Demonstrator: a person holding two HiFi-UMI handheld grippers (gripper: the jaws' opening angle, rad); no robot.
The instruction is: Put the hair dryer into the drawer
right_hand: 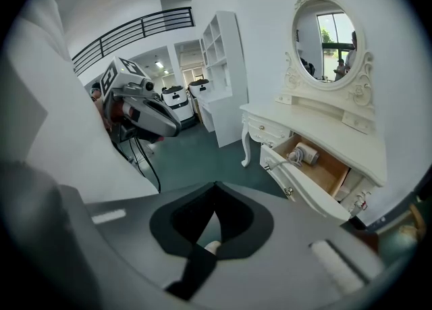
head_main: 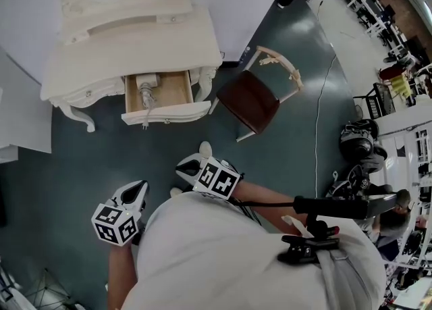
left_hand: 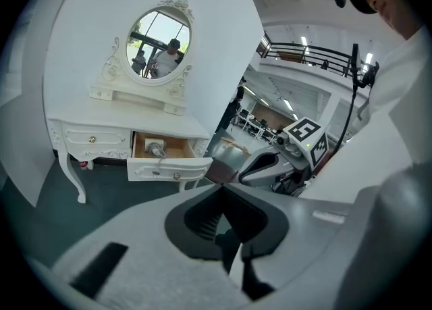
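The hair dryer [head_main: 145,90] lies inside the open drawer [head_main: 165,113] of the white dressing table [head_main: 128,38], and its cord hangs over the drawer front. It also shows in the left gripper view as the hair dryer [left_hand: 154,146] and in the right gripper view as the hair dryer [right_hand: 305,155]. My left gripper [head_main: 140,188] and right gripper [head_main: 183,167] are held close to the person's body, well back from the drawer. Both are shut with nothing between their jaws. Each gripper view shows the other gripper off to one side.
A dark-seated wooden chair [head_main: 253,99] stands right of the drawer on the teal floor. An oval mirror [left_hand: 158,44] tops the dressing table. White shelves [right_hand: 223,65] stand along the wall. Bags and gear [head_main: 358,143] lie at the far right.
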